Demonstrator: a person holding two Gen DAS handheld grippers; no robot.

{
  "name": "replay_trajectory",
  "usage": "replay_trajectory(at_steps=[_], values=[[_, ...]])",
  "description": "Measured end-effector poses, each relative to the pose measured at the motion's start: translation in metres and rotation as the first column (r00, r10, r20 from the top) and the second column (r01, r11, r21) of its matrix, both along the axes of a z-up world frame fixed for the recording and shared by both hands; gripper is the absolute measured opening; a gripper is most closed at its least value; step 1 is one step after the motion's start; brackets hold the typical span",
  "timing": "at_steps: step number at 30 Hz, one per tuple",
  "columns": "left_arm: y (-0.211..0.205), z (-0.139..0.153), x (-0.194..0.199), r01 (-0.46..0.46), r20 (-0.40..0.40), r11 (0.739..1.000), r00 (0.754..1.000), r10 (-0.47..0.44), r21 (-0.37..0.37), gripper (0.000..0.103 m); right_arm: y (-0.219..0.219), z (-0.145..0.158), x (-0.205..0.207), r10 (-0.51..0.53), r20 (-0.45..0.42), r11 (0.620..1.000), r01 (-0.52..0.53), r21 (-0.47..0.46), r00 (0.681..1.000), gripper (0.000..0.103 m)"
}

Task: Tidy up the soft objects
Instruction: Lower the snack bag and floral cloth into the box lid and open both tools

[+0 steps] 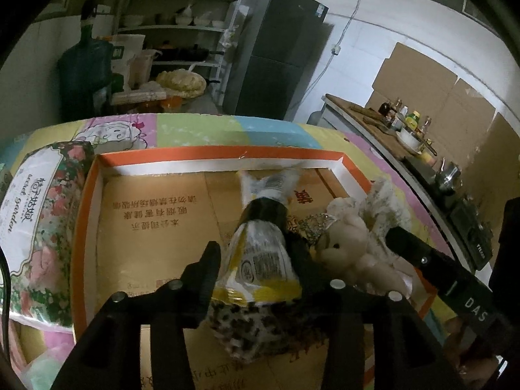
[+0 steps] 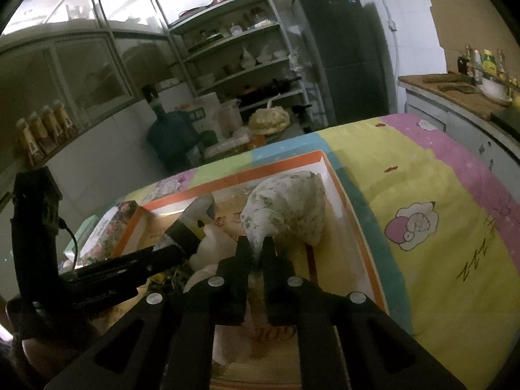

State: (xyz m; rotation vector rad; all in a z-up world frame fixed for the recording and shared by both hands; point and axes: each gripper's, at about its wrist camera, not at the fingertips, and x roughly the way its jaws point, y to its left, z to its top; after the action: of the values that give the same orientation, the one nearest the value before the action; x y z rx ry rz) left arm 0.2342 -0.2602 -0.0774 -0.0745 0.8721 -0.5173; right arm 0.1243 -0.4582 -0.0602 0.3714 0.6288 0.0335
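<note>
The crinkly wrapped bundle [image 1: 260, 253] sits between the left gripper [image 1: 256, 253] fingers, jaws closed in on its sides, hanging over the orange-edged box [image 1: 84, 227]. Just right of it, the teddy bear [image 1: 351, 250] lies in the box. The right gripper [image 2: 256, 253] is pinched nearly closed on a fold of the floral cloth [image 2: 286, 208], which lies ahead of it in the box's far corner. Best to lower the bundle onto bare cardboard left of the bear and let go gently, so the wrap doesn't snag. The quilt [image 2: 422, 195] spreads to the right.
</note>
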Motion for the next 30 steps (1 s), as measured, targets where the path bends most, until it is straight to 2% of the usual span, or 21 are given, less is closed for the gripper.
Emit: replay_trajectory(at_steps=[2,4,9,14,19,27,29,30], values=[[0.000,0.000,0.000,0.000,-0.002,1.000,1.000,0.000,-0.004,0.054,-0.001,0.000,0.000,-0.009,-0.001,1.000,0.009,0.003,1.000,0.020],[0.000,0.000,-0.001,-0.001,0.000,1.000,1.000,0.001,-0.005,0.057,-0.002,0.000,-0.001,-0.024,-0.002,1.000,0.024,0.006,1.000,0.032],[0.000,0.002,-0.004,-0.005,0.013,1.000,1.000,0.005,-0.005,0.062,-0.004,-0.001,-0.003,-0.036,-0.011,0.999,0.037,0.016,0.999,0.034],[0.006,0.008,-0.008,-0.011,0.033,1.000,0.999,0.011,-0.009,0.062,-0.005,0.001,-0.007,-0.046,-0.007,0.999,0.046,0.017,0.999,0.035],[0.010,0.017,-0.014,-0.015,0.051,1.000,0.999,0.016,-0.020,0.062,-0.004,0.006,-0.014,-0.063,0.007,0.998,0.063,0.015,0.998,0.042],[0.017,0.026,-0.023,-0.025,0.079,0.999,0.997,0.027,-0.027,0.063,-0.003,0.014,-0.023,-0.088,0.020,0.996,0.088,0.007,0.996,0.043],[0.020,0.029,-0.025,-0.027,0.085,0.999,0.996,0.029,-0.030,0.063,-0.001,0.017,-0.026,-0.094,0.027,0.996,0.094,0.004,0.995,0.048],[0.022,0.031,-0.027,-0.028,0.091,0.999,0.995,0.031,-0.031,0.064,0.000,0.018,-0.027,-0.100,0.029,0.995,0.100,0.000,0.995,0.056]])
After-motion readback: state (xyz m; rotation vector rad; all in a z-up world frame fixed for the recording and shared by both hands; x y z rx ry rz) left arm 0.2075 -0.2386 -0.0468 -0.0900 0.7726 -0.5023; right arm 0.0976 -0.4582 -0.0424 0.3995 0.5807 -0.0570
